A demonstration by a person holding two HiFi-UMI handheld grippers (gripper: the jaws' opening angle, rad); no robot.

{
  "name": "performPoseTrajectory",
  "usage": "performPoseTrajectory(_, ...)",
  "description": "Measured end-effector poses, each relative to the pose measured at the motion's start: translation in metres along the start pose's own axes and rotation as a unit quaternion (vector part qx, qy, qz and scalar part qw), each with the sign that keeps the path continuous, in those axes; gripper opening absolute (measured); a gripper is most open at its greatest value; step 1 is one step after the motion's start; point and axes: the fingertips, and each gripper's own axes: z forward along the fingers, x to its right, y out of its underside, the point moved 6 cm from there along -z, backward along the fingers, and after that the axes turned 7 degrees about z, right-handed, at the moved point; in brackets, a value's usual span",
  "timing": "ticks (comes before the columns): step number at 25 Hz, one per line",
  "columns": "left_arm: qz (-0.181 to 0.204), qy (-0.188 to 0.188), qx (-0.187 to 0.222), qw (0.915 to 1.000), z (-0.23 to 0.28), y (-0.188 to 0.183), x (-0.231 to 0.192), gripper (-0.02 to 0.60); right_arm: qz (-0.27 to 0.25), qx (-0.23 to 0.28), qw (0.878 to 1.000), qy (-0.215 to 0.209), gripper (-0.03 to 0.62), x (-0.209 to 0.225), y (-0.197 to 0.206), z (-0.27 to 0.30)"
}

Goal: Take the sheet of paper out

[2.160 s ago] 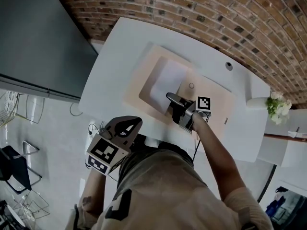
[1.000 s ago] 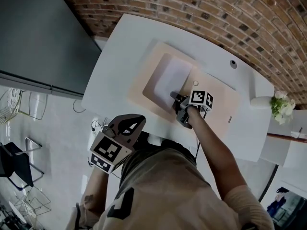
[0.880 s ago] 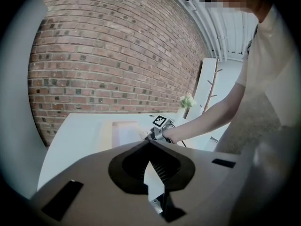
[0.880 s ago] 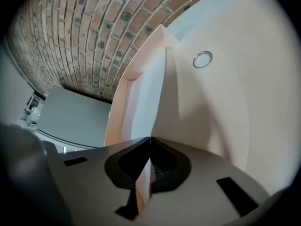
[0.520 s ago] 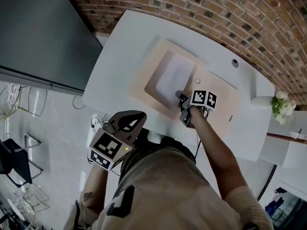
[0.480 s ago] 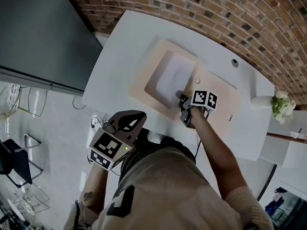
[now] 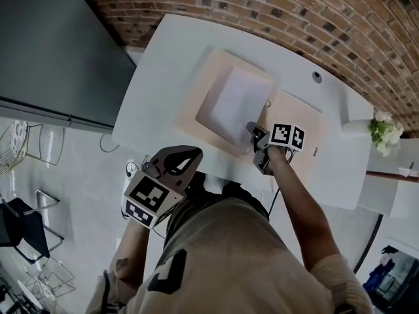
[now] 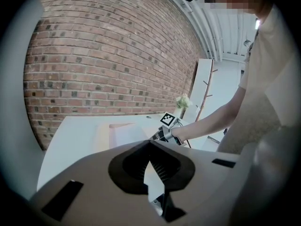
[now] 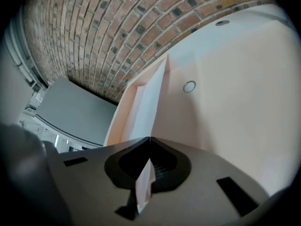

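Right gripper (image 7: 253,129) clamped tight on the near corner of the sheet of paper (image 7: 239,102) — sheet slanting over the recess of the peach tray (image 7: 196,90) on the white table (image 7: 160,57) — left gripper (image 7: 186,154) jaws together, empty, off the table's near edge.

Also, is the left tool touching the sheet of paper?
No, the left tool hangs well clear; the right tool grips the sheet.

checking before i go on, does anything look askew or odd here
The sheet is askew: one edge is pinched in the right gripper and raised above the tray, its far side down in it. Nothing spilled or damaged.
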Motion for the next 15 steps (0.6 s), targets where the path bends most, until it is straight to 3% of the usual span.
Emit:
performPoseTrajectory(10,0.018,0.023,0.003,0.9996,-0.001,0.002,0.005,0.014,-0.04,0.033,0.998,0.03,0.025,0.006,0.007,-0.029)
performPoseTrajectory(15,0.027,0.03,0.007,0.9992,-0.007,0.002,0.007,0.014,-0.093,0.043,0.992,0.067,0.025,0.007,0.015,-0.043)
